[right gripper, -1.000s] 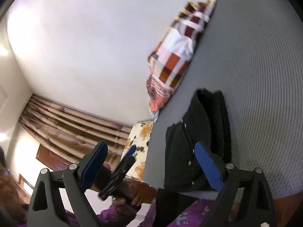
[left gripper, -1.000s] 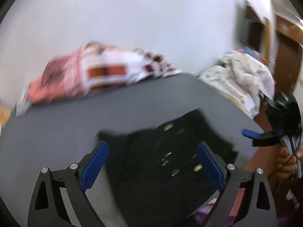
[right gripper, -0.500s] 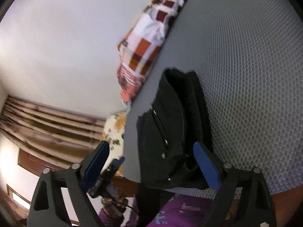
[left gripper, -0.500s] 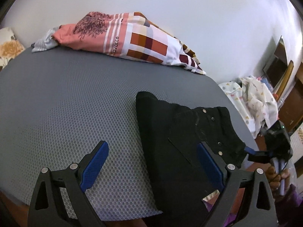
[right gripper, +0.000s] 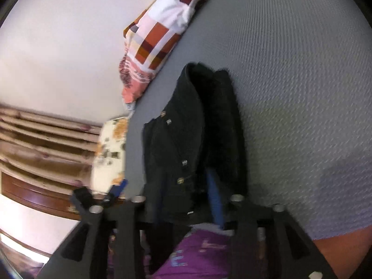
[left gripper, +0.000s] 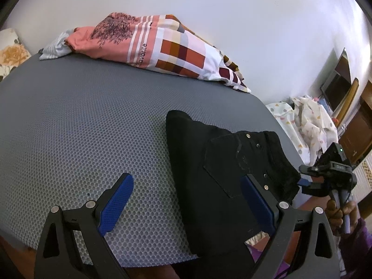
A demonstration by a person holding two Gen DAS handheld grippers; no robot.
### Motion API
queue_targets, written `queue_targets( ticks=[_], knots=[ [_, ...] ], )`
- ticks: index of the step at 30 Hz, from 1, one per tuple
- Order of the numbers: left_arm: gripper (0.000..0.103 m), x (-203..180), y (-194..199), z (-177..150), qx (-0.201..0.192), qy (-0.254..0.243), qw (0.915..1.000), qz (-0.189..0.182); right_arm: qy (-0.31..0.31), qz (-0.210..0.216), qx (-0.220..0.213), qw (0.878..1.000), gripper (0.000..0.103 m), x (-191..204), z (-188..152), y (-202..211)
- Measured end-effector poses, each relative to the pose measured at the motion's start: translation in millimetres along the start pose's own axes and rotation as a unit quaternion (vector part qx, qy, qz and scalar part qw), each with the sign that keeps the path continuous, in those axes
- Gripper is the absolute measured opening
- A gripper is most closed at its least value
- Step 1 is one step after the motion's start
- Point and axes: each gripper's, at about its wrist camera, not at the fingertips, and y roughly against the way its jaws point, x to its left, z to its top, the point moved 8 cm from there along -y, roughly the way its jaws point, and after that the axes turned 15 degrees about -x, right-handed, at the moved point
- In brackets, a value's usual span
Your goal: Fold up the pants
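The grey mat (left gripper: 93, 125) carries everything, giving a broad flat surface for folding. A patterned cloth (left gripper: 162, 48) lies bunched along its far edge, well apart from the work and out of the way. The black pants (left gripper: 223, 174) lie at the mat's near right corner, waistband end hanging over the near edge, likely so the grippers can reach under it. The left gripper (left gripper: 186, 207) hovers above the near edge with its jaws spread wide and nothing between them. The right gripper (right gripper: 186, 200) has its jaws drawn in around the pants' near end, seemingly pinching the fabric to lift it for a fold.
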Motion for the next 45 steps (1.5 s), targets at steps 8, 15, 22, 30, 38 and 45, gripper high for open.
queue_targets(
  ticks=[8, 15, 22, 30, 38, 45],
  knots=[
    [0.094, 6, -4, -5, 0.015, 0.021, 0.9997, 0.002, 0.018, -0.032, 0.012, 0.999, 0.050, -1, -16, -10],
    [0.094, 8, -6, -8, 0.021, 0.027, 0.9994, 0.006, 0.068, -0.086, 0.004, 0.994, 0.015, -1, -22, -32],
    [0.094, 3, 5, 6, 0.004, 0.007, 0.9999, 0.008, -0.014, 0.033, -0.027, 0.999, 0.015, 38, -22, 7],
    [0.094, -3, -1, -7, 0.027, -0.013, 0.9995, 0.011, -0.082, -0.018, -0.007, 0.996, 0.012, -36, -43, 1],
    [0.094, -22, -3, -12, 0.031, -0.039, 0.9988, -0.002, -0.033, -0.029, -0.006, 0.999, 0.021, -17, -37, 5],
    [0.094, -26, -3, -15, 0.034, -0.049, 0.9982, -0.006, 0.023, -0.067, -0.041, 0.997, 0.058, -15, -11, 35]
  ],
)
